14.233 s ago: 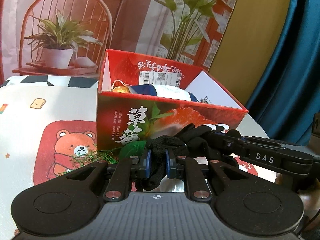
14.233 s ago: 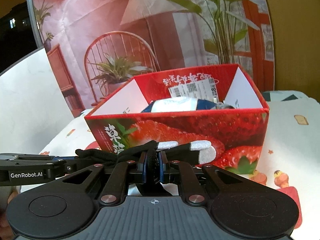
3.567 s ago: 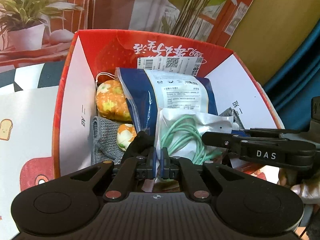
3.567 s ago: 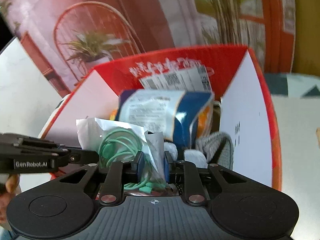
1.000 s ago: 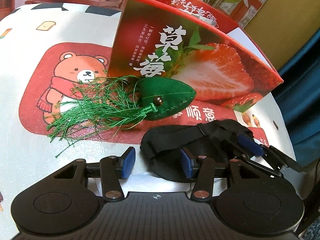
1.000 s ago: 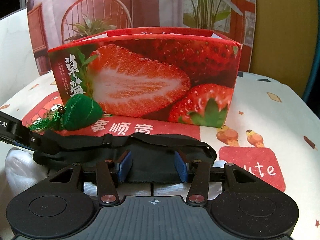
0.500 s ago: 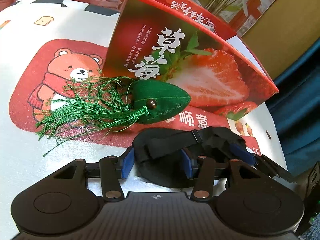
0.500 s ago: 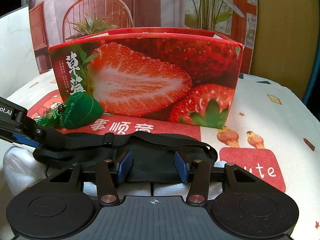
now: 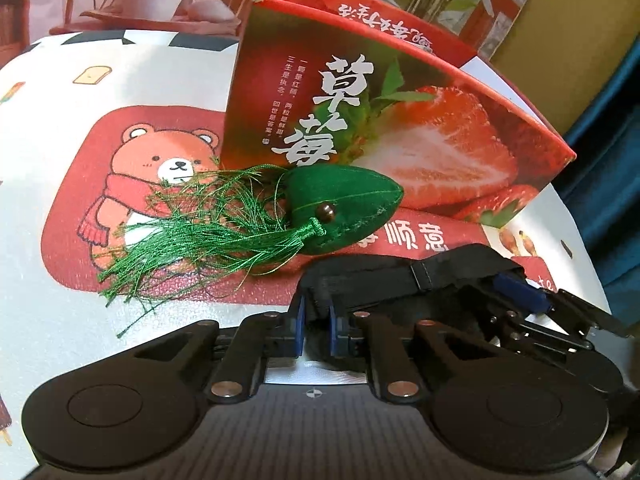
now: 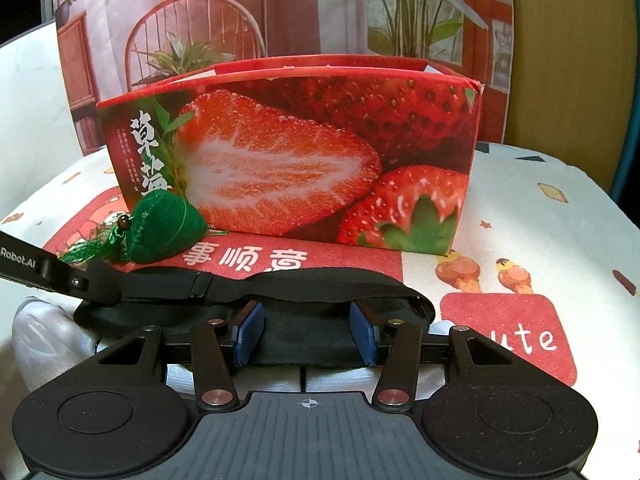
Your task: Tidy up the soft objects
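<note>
Two grippers work one black eye mask (image 10: 280, 300), which lies crosswise before you on the tablecloth (image 9: 48, 184): your left gripper (image 9: 316, 324) has just been closing and now pinches the mask's left end, while your right gripper (image 10: 306, 334) stands half open with the mask's middle between its pads, not pressed. Beyond the jaws sits the strawberry box (image 10: 288, 152), and the green tasselled sachet (image 9: 340, 208) lies just ahead-left, in the way.

you see a black eye mask (image 10: 304, 336), a green tassel sachet (image 9: 340, 208), a red strawberry-printed box (image 10: 320, 152) and blue gripper pads (image 10: 248, 332).
</note>
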